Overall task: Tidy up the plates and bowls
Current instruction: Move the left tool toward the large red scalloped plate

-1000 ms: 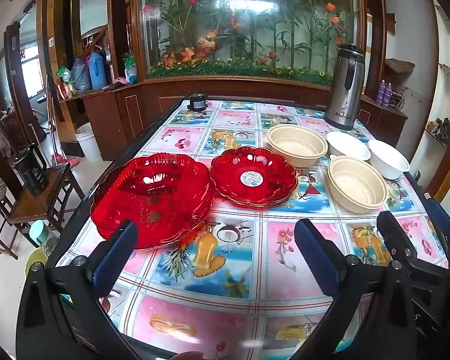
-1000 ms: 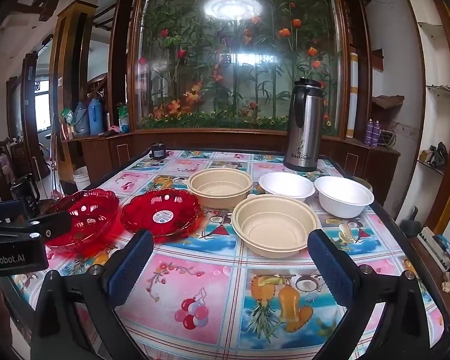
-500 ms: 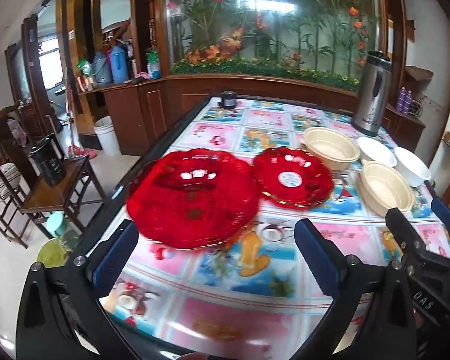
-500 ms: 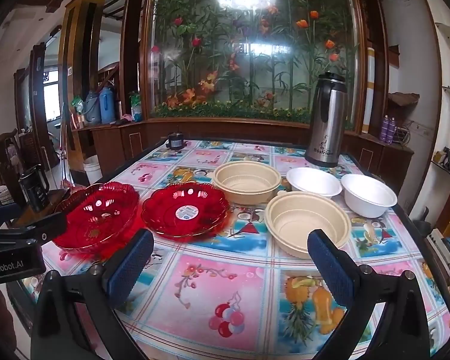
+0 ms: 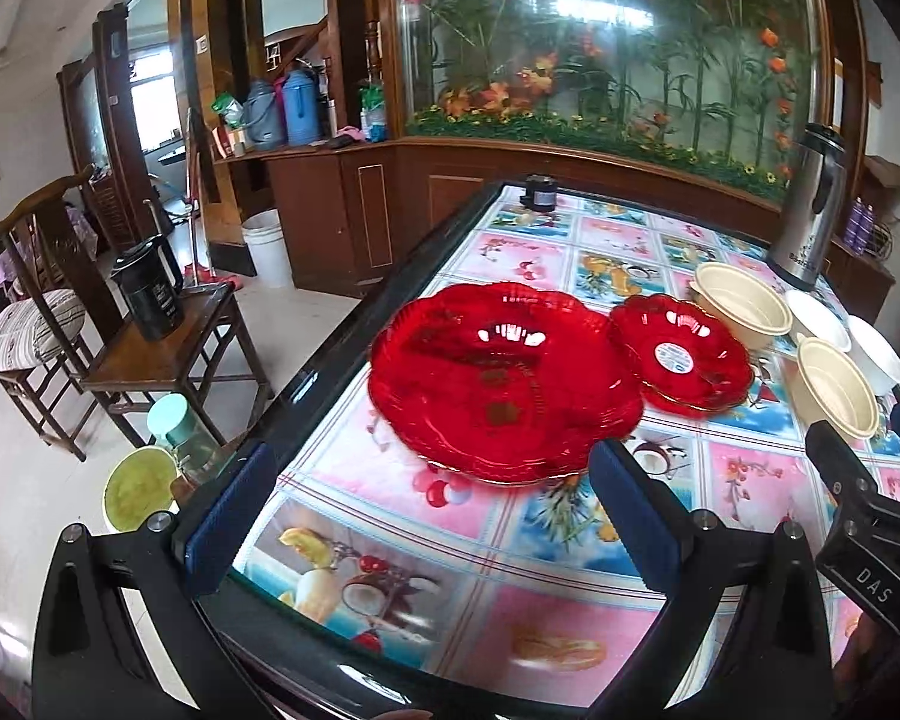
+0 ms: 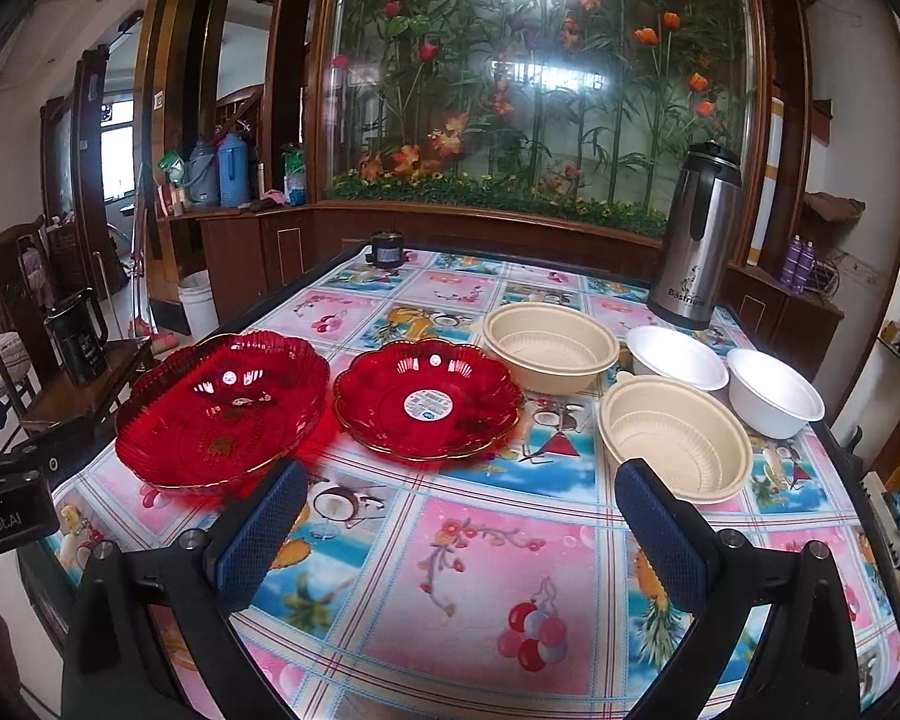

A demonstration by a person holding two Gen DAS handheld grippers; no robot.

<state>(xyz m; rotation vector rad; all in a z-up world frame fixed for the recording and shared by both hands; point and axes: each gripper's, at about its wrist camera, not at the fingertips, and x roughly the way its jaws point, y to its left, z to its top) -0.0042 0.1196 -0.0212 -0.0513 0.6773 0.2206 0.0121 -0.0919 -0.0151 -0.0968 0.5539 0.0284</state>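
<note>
Since nothing's been stacked yet, pretty much the whole job can be counted as still to do. Both the left gripper and the right gripper are held over the near tabletop with fingers spread wide and nothing gripped. Two red plates, the large red plate and the small red plate, are laid side by side. Two tan bowls and two white bowls are scattered separately, right of them.

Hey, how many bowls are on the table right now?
4: far beige bowl, near beige bowl, left white bowl by the thermos, right white bowl near the edge.
</note>
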